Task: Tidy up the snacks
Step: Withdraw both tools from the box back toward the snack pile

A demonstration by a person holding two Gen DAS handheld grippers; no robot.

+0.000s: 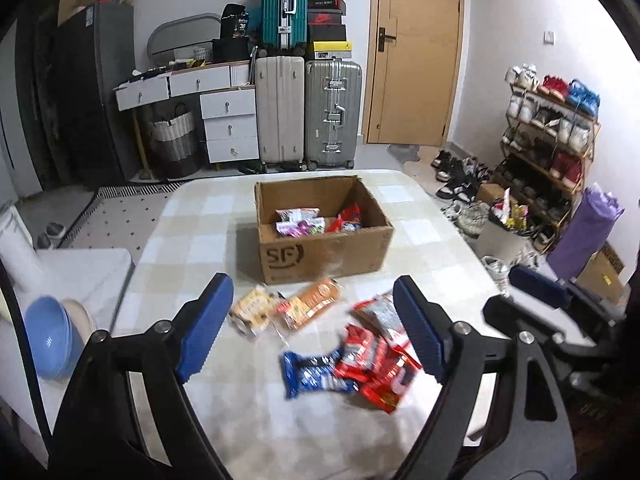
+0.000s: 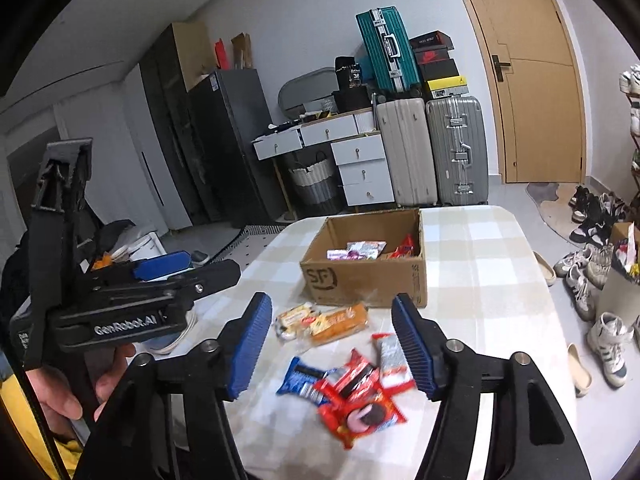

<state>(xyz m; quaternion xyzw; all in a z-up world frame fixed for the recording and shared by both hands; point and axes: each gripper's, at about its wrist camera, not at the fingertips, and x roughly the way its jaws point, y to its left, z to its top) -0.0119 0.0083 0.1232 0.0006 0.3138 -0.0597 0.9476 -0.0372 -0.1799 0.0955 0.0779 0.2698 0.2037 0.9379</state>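
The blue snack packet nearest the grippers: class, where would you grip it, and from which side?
Probably from above, across the narrow middle of the blue snack packet, which lies flat on the table. Its right end meets the red packets, so the left half is freer.

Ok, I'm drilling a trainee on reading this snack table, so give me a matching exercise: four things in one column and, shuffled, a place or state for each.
Things:
1. cardboard box
2. blue packet
3. orange packet
4. left gripper

Places or states:
A. on the tablecloth just in front of the box
B. open, holding nothing
C. nearest the cameras, beside the red packets
D. on the table, with a few snacks already inside

Pairs: 1-D, 2-C, 3-A, 4-B
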